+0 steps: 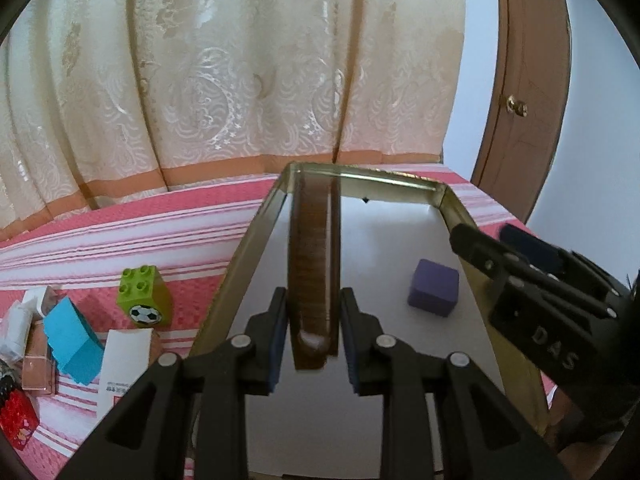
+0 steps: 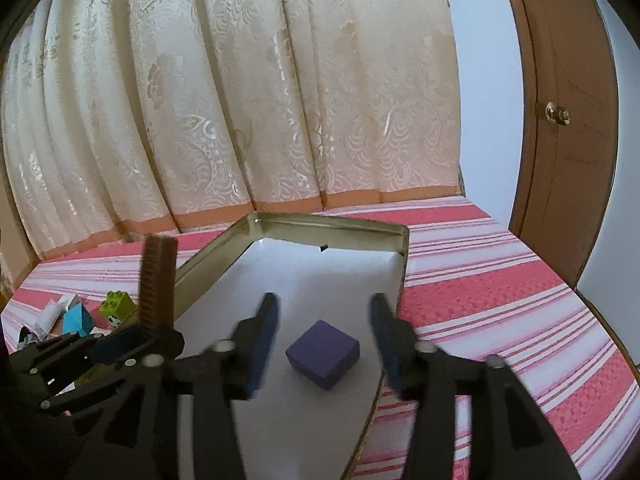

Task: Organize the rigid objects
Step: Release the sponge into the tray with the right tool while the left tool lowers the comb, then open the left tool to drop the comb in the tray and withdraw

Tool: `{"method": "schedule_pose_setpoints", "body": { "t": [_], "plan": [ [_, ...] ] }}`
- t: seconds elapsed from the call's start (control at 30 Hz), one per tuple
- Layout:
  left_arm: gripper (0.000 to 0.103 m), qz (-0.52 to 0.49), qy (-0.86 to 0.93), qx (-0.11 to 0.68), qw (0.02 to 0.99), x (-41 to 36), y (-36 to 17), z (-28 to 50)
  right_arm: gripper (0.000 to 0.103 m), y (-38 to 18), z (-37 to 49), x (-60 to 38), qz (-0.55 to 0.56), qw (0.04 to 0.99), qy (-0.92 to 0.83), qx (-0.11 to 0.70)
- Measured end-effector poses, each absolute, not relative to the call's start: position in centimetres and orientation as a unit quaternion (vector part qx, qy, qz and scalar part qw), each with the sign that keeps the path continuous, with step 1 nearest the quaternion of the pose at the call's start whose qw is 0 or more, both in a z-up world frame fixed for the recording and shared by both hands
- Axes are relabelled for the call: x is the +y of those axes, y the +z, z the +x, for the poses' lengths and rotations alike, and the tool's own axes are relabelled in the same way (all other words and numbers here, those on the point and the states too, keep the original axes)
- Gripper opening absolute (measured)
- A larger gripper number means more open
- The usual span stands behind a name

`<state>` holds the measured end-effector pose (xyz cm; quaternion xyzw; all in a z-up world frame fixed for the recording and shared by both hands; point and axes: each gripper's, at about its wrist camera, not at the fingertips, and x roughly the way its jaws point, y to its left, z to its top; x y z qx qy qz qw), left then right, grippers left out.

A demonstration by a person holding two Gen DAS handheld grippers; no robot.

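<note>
we see left gripper (image 1: pixel 313 332) clamping comb (image 1: pixel 315 264) over tin (image 1: pixel 472 216) | right gripper (image 2: pixel 324 340) wide, cube (image 2: pixel 323 353) between fingers

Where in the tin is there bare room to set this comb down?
The tin's white floor is bare from the far wall down to the purple box, and along the left wall. Outside, left of the tin, the green brick and small boxes crowd the cloth.
</note>
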<state>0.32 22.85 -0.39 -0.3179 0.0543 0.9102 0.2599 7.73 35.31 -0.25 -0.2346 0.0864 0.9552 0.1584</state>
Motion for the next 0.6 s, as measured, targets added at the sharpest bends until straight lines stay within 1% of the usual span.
{"method": "schedule_pose_setpoints", "body": {
  "t": [0.03,0.07,0.1,0.13,0.2,0.3,0.43,0.6],
  "plan": [
    [0.058,-0.313,0.913,0.051,0.258,22.6,-0.2,0.5,0.076,-0.2,8.0,35.3,-0.228,0.161,0.956,0.087],
    [0.070,-0.305,0.916,0.046,0.256,22.3,0.0,0.7,0.079,0.0,8.4,35.4,-0.216,0.166,0.958,0.088],
    [0.087,-0.296,0.921,0.039,0.251,21.9,0.3,0.8,0.081,0.2,8.7,35.4,-0.206,0.172,0.959,0.088],
    [0.097,-0.281,0.928,0.036,0.240,21.5,0.7,1.2,0.082,0.3,8.9,35.4,-0.197,0.178,0.960,0.087],
    [0.102,-0.258,0.937,0.040,0.231,21.1,1.1,1.6,0.083,0.6,9.3,35.7,-0.186,0.183,0.961,0.095],
    [0.102,-0.239,0.942,0.041,0.230,20.5,1.3,2.0,0.083,0.7,9.5,36.3,-0.181,0.198,0.958,0.105],
    [0.103,-0.229,0.947,0.020,0.227,18.7,1.6,1.9,0.083,0.8,10.3,37.4,-0.165,0.228,0.951,0.124],
    [0.102,-0.219,0.957,0.011,0.187,16.3,1.6,1.6,0.083,1.0,11.6,38.8,-0.135,0.266,0.943,0.150]
  ]
}}
